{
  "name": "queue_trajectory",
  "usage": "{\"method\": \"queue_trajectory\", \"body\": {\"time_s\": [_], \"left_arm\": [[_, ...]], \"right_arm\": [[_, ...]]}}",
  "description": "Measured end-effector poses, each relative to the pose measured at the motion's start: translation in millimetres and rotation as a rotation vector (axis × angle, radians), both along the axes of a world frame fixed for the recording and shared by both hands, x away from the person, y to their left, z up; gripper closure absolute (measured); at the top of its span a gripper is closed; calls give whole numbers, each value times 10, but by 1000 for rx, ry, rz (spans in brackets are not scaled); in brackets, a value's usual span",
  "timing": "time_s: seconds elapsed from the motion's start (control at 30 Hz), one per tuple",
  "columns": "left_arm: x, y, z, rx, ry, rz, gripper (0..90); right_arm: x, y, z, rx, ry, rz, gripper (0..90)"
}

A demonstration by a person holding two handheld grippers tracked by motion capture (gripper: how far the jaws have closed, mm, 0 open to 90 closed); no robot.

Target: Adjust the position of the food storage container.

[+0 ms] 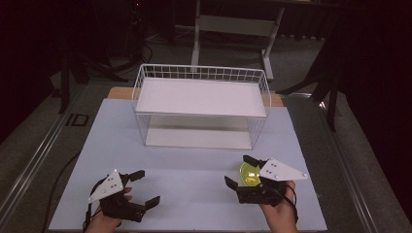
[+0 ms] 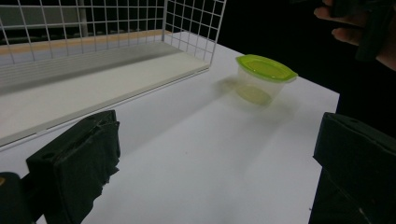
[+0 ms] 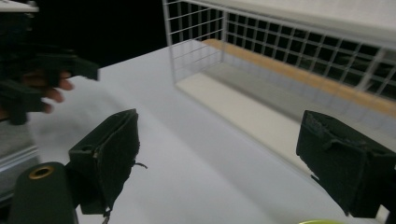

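A small clear tub with a yellow-green lid [image 1: 248,175] stands on the white table [image 1: 194,179] at the front right. My right gripper [image 1: 237,170] hovers over it, open, with the tub between the jaws and partly under the grey plate. Nothing presses on the tub. In the right gripper view a sliver of the lid [image 3: 322,222] peeks up at the bottom edge, between the wide-open jaws of the right gripper [image 3: 219,123]. My left gripper [image 1: 148,186] is at the front left, open and empty. In the left gripper view the tub [image 2: 264,79] stands ahead and to the right of the left gripper [image 2: 222,123].
A white wire basket rack [image 1: 201,73] stands at the back middle, with a white panel on top and another at its base. Its near corner shows in the left gripper view [image 2: 191,28] and the right gripper view [image 3: 196,37]. Dark floor surrounds the table.
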State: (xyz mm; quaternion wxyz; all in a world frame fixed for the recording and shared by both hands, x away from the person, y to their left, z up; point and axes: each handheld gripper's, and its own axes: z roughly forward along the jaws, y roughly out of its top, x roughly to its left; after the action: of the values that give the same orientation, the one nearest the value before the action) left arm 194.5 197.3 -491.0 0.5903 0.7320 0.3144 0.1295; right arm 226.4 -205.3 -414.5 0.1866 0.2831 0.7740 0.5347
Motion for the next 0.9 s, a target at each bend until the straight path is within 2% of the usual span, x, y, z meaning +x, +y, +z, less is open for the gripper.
{"method": "queue_trajectory", "body": {"time_s": [0.03,0.07,0.1,0.17,0.33,0.4,0.53,0.6,0.63,0.77,0.83,0.87,0.9], "left_arm": [[0,0,0,0,0,0,12],[1,0,1,-4,-1,0,12],[3,-1,-1,-3,-3,-2,12],[5,-7,-4,1,0,-8,12],[-1,-24,-6,11,-8,-7,12],[7,-23,-9,0,-3,-12,12],[8,-29,-7,2,0,-9,12],[6,-33,-3,-1,-2,-9,12],[6,-36,2,-2,-6,-11,12],[13,-41,-3,-4,1,-17,12],[14,-39,-3,-4,1,-17,12],[12,-36,2,-8,-1,-18,12],[10,-34,7,-10,-2,-17,12]], "right_arm": [[0,0,0,0,0,0,131],[43,-26,31,-17,-35,-18,129],[60,-35,38,-18,-36,-25,129],[108,-70,53,0,-10,-36,126],[197,-142,57,16,-19,-78,127],[272,-218,48,33,-30,-106,127],[372,-317,12,43,-4,-145,127],[403,-357,-12,40,9,-153,127],[440,-411,-47,20,11,-182,138],[504,-553,-119,-1,43,-216,169],[510,-588,-136,-6,44,-230,170],[515,-672,-175,-6,35,-252,215],[517,-696,-189,-13,37,-263,223]]}}
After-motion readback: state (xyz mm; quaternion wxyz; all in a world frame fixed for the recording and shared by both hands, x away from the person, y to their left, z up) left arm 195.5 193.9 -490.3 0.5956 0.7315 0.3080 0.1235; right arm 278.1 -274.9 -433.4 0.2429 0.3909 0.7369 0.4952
